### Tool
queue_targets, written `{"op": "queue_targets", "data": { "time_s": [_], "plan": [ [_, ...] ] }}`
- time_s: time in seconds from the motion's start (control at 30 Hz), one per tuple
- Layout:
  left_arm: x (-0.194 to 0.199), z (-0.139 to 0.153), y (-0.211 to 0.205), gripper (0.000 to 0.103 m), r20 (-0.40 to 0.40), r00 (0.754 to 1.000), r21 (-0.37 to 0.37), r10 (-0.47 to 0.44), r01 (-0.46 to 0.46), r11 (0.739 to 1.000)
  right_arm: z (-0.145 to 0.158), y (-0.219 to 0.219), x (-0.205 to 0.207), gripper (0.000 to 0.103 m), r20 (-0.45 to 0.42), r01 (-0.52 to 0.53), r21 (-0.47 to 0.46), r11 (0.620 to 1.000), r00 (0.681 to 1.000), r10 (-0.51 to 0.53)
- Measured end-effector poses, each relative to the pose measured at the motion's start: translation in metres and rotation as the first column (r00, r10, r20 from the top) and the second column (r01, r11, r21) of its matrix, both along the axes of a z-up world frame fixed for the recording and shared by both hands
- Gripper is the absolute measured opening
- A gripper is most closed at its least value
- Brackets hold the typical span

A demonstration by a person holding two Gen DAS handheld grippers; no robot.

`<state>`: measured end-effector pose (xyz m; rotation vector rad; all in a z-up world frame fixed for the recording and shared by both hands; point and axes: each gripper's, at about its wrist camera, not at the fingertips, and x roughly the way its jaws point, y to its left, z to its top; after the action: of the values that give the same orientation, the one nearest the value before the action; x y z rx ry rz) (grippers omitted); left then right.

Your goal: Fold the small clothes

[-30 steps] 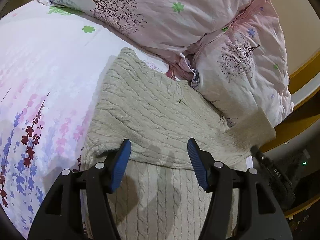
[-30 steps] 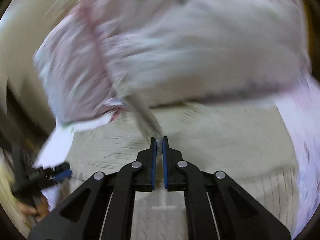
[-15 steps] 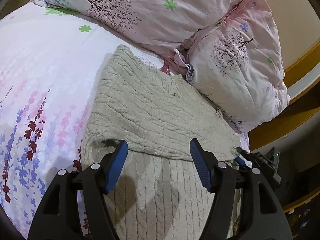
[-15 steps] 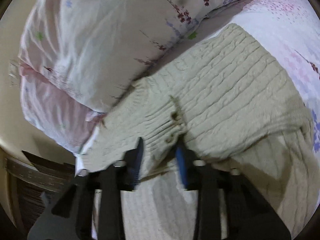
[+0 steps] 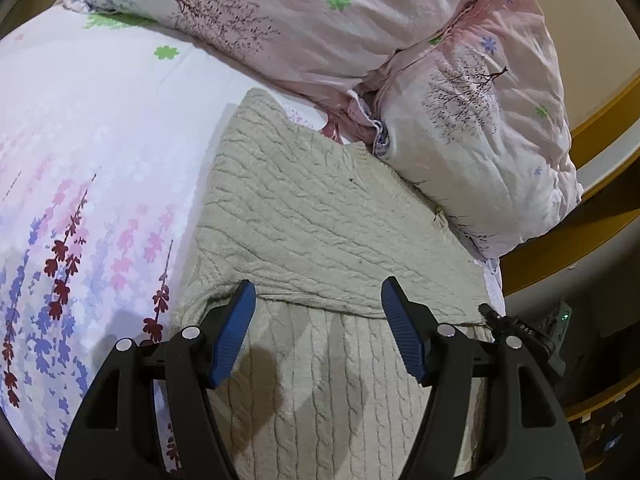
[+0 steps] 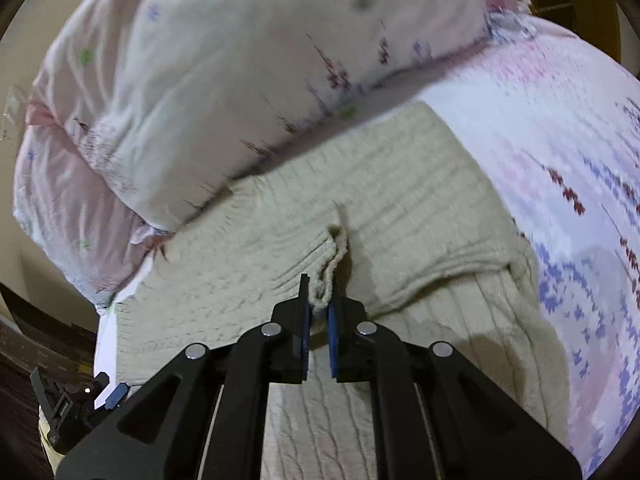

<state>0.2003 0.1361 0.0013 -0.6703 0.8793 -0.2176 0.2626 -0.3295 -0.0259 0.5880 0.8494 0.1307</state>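
Note:
A cream cable-knit sweater (image 5: 316, 216) lies on the floral bedsheet (image 5: 80, 152), its upper part folded over the lower part. My left gripper (image 5: 318, 304) is open and empty, hovering over the fold edge. In the right wrist view my right gripper (image 6: 319, 300) is shut on a ribbed edge of the sweater (image 6: 332, 264), pinching a raised ridge of knit between its blue pads. The rest of the sweater (image 6: 420, 200) lies flat beyond it.
Two pink floral pillows (image 5: 320, 20) (image 5: 480, 132) lie against the sweater's far side; they also show in the right wrist view (image 6: 220, 80). The bed's right edge and a yellow wooden frame (image 5: 560, 248) are close. A dark device (image 5: 532, 332) sits by the edge.
The right gripper laid the sweater's part down, opened briefly, and has shut again on the ribbed edge. The left gripper has barely moved and stays open.

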Motion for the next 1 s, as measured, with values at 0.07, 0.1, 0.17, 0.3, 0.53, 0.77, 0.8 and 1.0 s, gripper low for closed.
{"op": "queue_targets", "data": {
  "time_s": [0.07,0.1,0.17,0.3,0.53,0.77,0.8,1.0],
  "plan": [
    [0.0,-0.001,-0.001,0.066,-0.002,1.0,0.005,-0.001,0.001,1.0,-0.004,0.002,0.004,0.007,-0.029,0.0,-0.015,1.0,1.0,-0.001],
    [-0.001,-0.001,-0.001,0.066,-0.002,1.0,0.008,-0.003,0.003,1.0,-0.003,0.002,0.005,0.009,-0.038,-0.008,-0.022,1.0,0.999,0.007],
    [-0.006,0.0,-0.001,0.066,-0.004,1.0,0.006,-0.01,0.01,1.0,0.001,-0.001,0.002,0.018,-0.05,-0.021,-0.011,1.0,0.999,0.02],
    [-0.034,0.009,0.0,0.066,0.028,0.998,0.017,-0.062,0.061,0.998,0.019,-0.021,-0.031,0.06,-0.007,-0.046,-0.019,0.999,0.999,0.046],
    [-0.112,0.016,0.009,0.069,0.022,0.992,0.075,-0.126,0.124,0.989,0.022,-0.067,-0.105,0.062,0.016,-0.133,-0.018,0.991,0.991,0.133],
    [-0.178,-0.005,0.01,0.068,0.001,0.995,-0.02,-0.1,0.1,0.995,-0.012,-0.103,-0.173,0.06,-0.044,-0.149,0.051,0.988,0.988,0.151],
    [-0.182,-0.007,0.009,0.066,0.002,0.995,-0.032,-0.1,0.1,0.995,-0.018,-0.103,-0.18,0.055,-0.049,-0.161,0.079,0.984,0.985,0.165],
    [-0.209,-0.013,-0.002,0.059,0.021,0.994,-0.107,-0.105,0.106,0.989,-0.032,-0.095,-0.209,0.039,-0.027,-0.251,0.199,0.947,0.965,0.262]
  ]
}}
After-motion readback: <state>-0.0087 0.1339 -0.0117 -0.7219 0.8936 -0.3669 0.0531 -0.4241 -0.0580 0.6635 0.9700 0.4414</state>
